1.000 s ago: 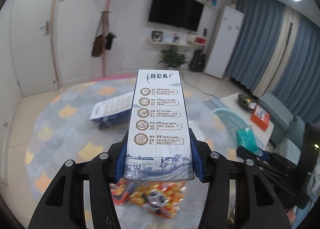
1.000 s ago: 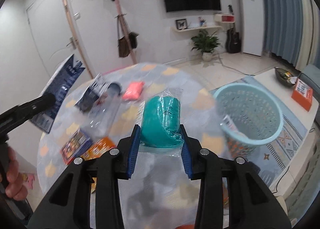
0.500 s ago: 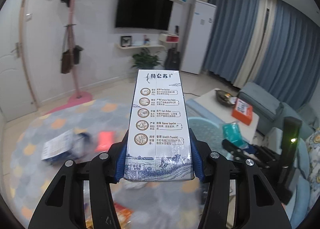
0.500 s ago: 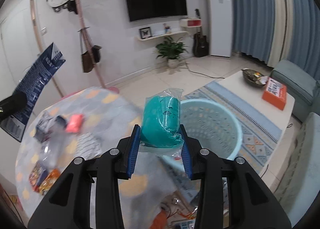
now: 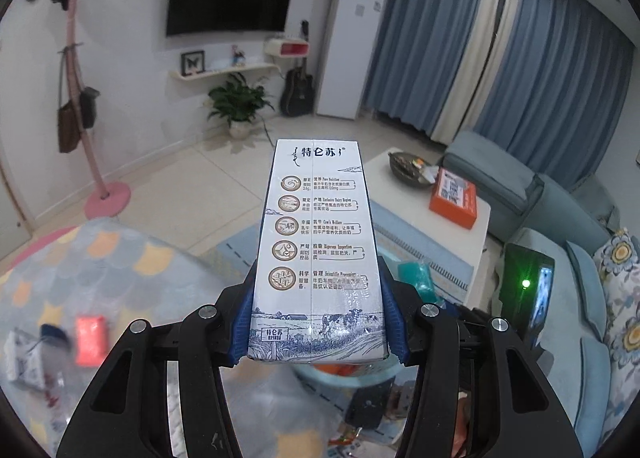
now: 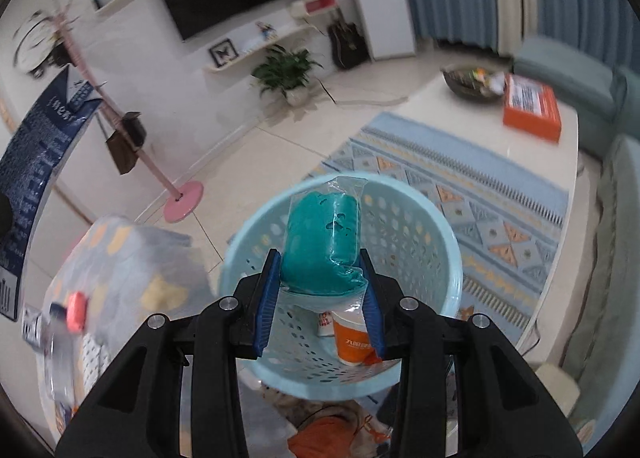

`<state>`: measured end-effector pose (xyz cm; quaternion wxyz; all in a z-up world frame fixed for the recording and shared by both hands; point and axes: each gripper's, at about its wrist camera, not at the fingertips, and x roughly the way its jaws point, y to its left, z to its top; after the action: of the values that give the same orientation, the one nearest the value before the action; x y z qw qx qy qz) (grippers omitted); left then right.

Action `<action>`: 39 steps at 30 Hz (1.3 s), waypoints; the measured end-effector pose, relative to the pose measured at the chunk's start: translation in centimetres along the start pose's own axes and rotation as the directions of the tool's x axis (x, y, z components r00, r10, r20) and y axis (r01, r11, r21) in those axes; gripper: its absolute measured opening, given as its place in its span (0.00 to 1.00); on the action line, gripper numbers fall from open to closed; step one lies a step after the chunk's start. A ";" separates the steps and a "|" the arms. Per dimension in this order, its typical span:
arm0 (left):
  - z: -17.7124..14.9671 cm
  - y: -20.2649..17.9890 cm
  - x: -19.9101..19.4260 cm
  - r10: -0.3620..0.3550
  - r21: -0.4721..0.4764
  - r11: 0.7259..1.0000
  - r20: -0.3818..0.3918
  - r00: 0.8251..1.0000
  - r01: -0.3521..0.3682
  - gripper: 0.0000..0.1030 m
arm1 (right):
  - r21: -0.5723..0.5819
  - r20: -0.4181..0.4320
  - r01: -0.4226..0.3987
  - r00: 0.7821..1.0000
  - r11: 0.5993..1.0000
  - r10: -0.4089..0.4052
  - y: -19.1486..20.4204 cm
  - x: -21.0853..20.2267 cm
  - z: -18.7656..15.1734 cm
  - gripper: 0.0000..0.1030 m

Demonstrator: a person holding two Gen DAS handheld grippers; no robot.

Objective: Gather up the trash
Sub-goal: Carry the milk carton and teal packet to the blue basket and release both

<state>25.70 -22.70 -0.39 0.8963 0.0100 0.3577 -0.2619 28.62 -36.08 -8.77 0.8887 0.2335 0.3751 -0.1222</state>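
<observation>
The left gripper (image 5: 318, 332) pinches a blue-and-white milk carton (image 5: 316, 258) printed "特仑苏", held upright above the floor. The right gripper (image 6: 320, 294) clamps a teal packet in clear wrap (image 6: 324, 242) directly over the light-blue laundry basket (image 6: 448, 258), whose open rim surrounds it; an orange cup (image 6: 354, 340) lies inside.

milk carton (image 5: 318, 258), centre of the left wrist view: brand "特仑苏"; smaller lines include "cow's welfare"
orange cup (image 6: 354, 340), lower centre of the right wrist view: print too blurred to read
</observation>
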 end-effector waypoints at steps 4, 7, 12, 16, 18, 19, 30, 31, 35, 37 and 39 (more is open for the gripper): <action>0.2 -0.4 3.5 -0.016 0.006 1.000 -0.041 0.999 0.016 0.50 | 0.049 -0.056 0.007 0.998 0.999 -0.004 -1.7 2.6 0.1 0.34; -0.2 -0.6 6.2 -0.024 0.009 1.000 -0.080 0.997 0.025 0.49 | 0.051 -0.087 0.018 0.996 0.999 -0.013 -2.3 4.0 0.0 0.34; -1.2 -0.4 10.3 -0.037 -0.004 0.999 -0.166 0.985 0.037 0.50 | 0.064 -0.140 0.028 0.990 0.998 -0.019 -3.2 6.0 -0.6 0.35; -1.9 -0.6 11.3 -0.036 0.012 0.999 -0.191 0.981 0.039 0.50 | 0.072 -0.174 0.031 0.985 0.997 -0.018 -3.7 6.9 -1.1 0.36; -1.9 -0.7 11.4 -0.038 0.017 0.999 -0.194 0.980 0.042 0.50 | 0.074 -0.180 0.032 0.983 0.997 -0.018 -3.9 6.9 -1.1 0.42; -1.8 -0.8 11.4 -0.038 0.018 0.999 -0.195 0.980 0.042 0.50 | 0.076 -0.182 0.031 0.983 0.997 -0.017 -3.9 6.8 -1.2 0.43; -2.3 -0.3 10.1 -0.033 0.001 0.999 -0.188 0.982 0.034 0.67 | 0.064 -0.155 0.039 0.987 0.997 -0.028 -3.9 3.8 -2.0 0.47; -2.3 -0.2 9.8 -0.032 0.000 0.999 -0.186 0.982 0.032 0.67 | 0.064 -0.150 0.034 0.988 0.997 -0.024 -3.7 3.3 -2.0 0.47; -2.3 0.3 7.3 -0.031 -0.008 1.000 -0.154 0.988 0.030 0.67 | 0.045 -0.115 0.012 0.993 0.999 -0.007 -2.3 0.8 -2.0 0.47; -2.2 0.7 5.2 -0.020 -0.010 1.000 -0.120 0.993 0.019 0.67 | 0.029 -0.091 -0.004 0.996 1.000 0.007 -1.3 -0.6 -1.9 0.47; -2.1 1.1 3.2 -0.014 -0.012 1.000 -0.088 0.996 0.013 0.67 | 0.014 -0.069 -0.021 0.997 1.000 0.022 0.0 -2.1 -1.8 0.47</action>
<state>26.81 -22.82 -4.14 0.8779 0.0140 0.3985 -0.2651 26.08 -35.13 -8.33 0.8749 0.2475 0.4022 -0.1068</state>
